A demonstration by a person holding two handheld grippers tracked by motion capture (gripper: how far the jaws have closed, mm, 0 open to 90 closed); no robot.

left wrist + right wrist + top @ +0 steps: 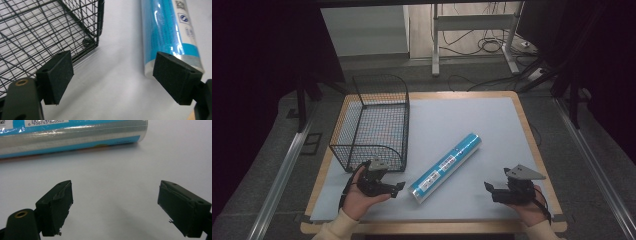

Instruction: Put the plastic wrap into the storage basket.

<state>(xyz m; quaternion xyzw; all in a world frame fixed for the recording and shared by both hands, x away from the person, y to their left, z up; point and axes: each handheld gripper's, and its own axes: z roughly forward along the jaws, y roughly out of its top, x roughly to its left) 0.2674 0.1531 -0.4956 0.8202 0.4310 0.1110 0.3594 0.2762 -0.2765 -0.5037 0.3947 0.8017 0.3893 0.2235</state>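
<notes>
— Both grippers sit at the near edge of the mat [472,120]. How do they stand?

— Left gripper [398,188], jaws wide apart, holds nothing; it sits between the basket [374,122] corner and the near end of the roll [446,167]. Right gripper [488,188] is likewise spread wide and empty, near the roll's side.

— And the roll?

— Blue, film-wrapped, lying flat and slantwise mid-mat, just right of the wire basket, touched by neither gripper.

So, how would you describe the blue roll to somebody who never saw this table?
On the pale grey table mat, right of the black wire-mesh basket, lies a long blue plastic-wrapped roll, diagonal between the two open grippers. It is the single cylinder, bright blue with white labels.
</notes>
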